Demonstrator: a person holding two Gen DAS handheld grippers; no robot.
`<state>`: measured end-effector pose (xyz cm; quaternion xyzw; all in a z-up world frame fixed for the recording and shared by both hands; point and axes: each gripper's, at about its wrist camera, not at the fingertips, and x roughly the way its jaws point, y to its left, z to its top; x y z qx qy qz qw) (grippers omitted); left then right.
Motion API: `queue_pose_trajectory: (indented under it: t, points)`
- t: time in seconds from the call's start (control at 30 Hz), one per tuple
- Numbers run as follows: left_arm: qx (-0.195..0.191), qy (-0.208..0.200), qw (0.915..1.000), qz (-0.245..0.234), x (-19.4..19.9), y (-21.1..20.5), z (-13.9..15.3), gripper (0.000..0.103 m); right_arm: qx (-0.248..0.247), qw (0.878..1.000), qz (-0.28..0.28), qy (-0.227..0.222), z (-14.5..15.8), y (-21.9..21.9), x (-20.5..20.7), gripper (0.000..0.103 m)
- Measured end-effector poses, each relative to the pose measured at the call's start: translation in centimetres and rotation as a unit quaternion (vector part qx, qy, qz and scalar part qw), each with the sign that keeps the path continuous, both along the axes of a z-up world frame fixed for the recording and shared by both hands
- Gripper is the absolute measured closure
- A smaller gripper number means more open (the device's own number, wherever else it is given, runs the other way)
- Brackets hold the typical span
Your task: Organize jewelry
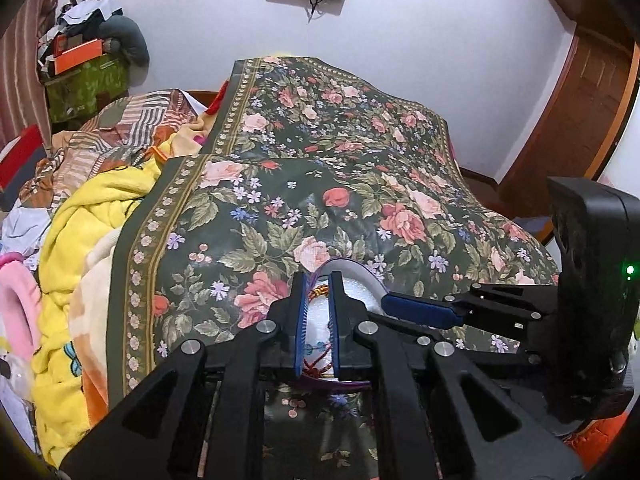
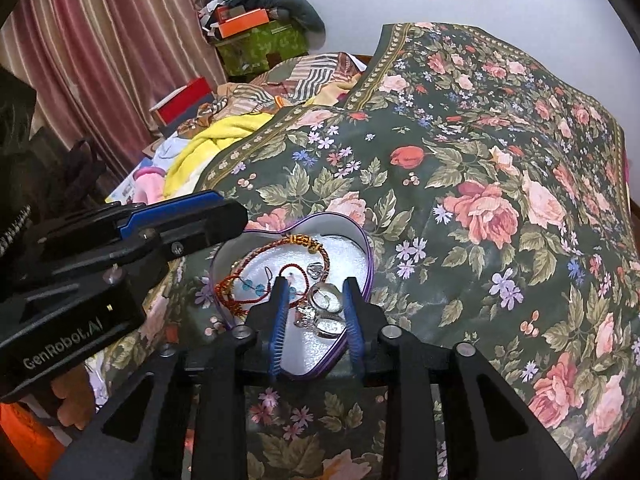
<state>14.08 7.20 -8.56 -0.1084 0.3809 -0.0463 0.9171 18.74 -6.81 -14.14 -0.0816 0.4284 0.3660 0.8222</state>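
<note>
Left gripper (image 1: 318,308) jaws parted over the heart-shaped tin (image 2: 366,256) (bracelets inside); right gripper (image 2: 316,304) jaws released above silver rings (image 2: 326,300).

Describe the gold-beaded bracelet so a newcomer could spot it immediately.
On the floral bedspread sits a heart-shaped tin with a purple rim and white lining. The bracelet lies at the tin's far end, near the notch. Unlike the blue-beaded cord and the silver pieces nearer the camera, it carries chunky gold beads.
</note>
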Motion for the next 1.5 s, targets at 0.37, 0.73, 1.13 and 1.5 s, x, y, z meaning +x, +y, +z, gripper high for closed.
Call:
queue_pose_trajectory:
  t: [0.37,0.73,1.13,1.5]
  points:
    - [0.016,-0.007,0.9993,0.033,-1.4,1.0,0.8,0.059,0.002,0.999,-0.021,-0.041,1.9,-1.2,-0.9,0.053]
    - [0.029,-0.01,0.999,0.032,-2.7,0.1,1.8,0.059,0.001,0.998,-0.033,-0.059,3.1,-2.9,-2.1,0.053]
    - [0.034,0.001,0.9994,0.008,-4.0,-2.7,1.6,0.057,-0.033,0.995,-0.079,-0.048,1.8,-8.7,-2.3,0.053]
    - [0.035,0.03,0.9985,-0.029,-4.0,-5.6,-0.4,0.057,-0.035,0.995,-0.089,0.012,-1.7,-9.5,-0.5,0.053]
